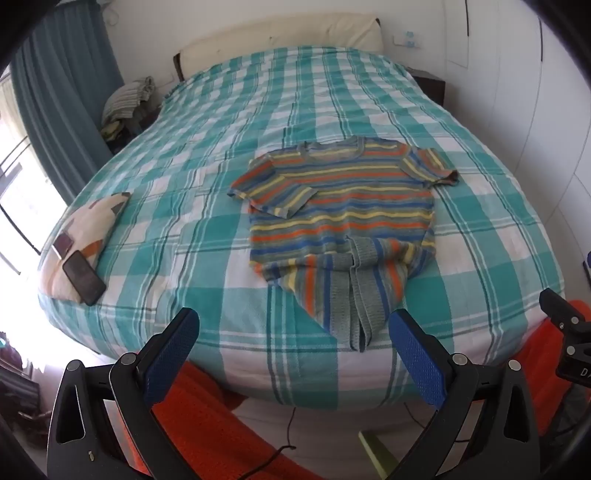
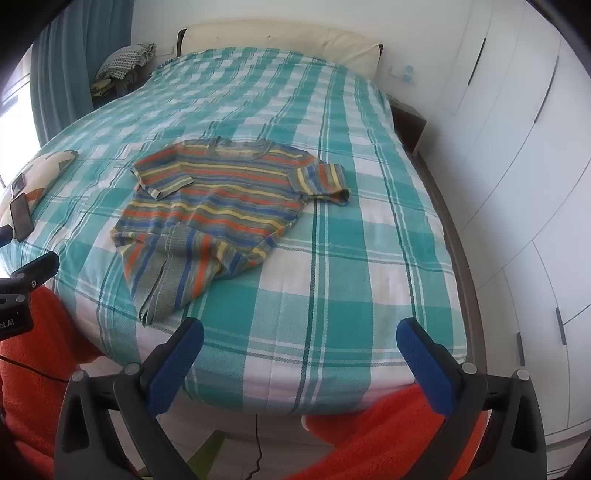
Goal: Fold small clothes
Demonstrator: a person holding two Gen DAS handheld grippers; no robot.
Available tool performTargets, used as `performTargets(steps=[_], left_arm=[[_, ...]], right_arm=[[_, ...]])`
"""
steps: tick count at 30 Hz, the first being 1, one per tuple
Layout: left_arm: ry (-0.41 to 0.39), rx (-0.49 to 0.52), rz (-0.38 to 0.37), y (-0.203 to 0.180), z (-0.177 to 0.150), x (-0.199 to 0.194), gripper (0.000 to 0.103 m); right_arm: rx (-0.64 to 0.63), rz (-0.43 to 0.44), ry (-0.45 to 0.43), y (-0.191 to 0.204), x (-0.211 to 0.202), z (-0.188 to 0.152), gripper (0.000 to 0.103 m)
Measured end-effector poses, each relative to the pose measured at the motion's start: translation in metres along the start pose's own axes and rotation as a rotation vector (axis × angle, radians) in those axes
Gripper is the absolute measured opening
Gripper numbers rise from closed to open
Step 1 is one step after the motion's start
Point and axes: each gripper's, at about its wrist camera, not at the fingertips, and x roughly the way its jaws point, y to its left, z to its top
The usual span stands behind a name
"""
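The left gripper (image 1: 293,328) and the right gripper (image 2: 299,339) hang at the foot of the bed (image 2: 332,258), fingers spread wide, holding nothing. Just beyond lies the striped shirt (image 1: 340,206), front up on the checked cover, its hem bunched and twisted toward the near edge. To the left a phone (image 1: 84,277) rests on a cushion (image 1: 88,229). Farthest off, a pillow (image 1: 288,33) sits against the wall.
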Motion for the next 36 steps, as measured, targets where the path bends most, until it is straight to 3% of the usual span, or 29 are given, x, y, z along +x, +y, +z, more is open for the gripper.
performTargets(steps=[18,36], left_arm=[[0.076,-0.015,0.028,0.006,-0.006,0.019,0.103],[0.08,-0.022,0.037,0.008,-0.009,0.024,0.103]], right_arm=[[-0.007,0.016,0.014,0.007,0.005,-0.001,0.103],[-0.004,0.056,0.012,0.014,0.007,0.002,0.103]])
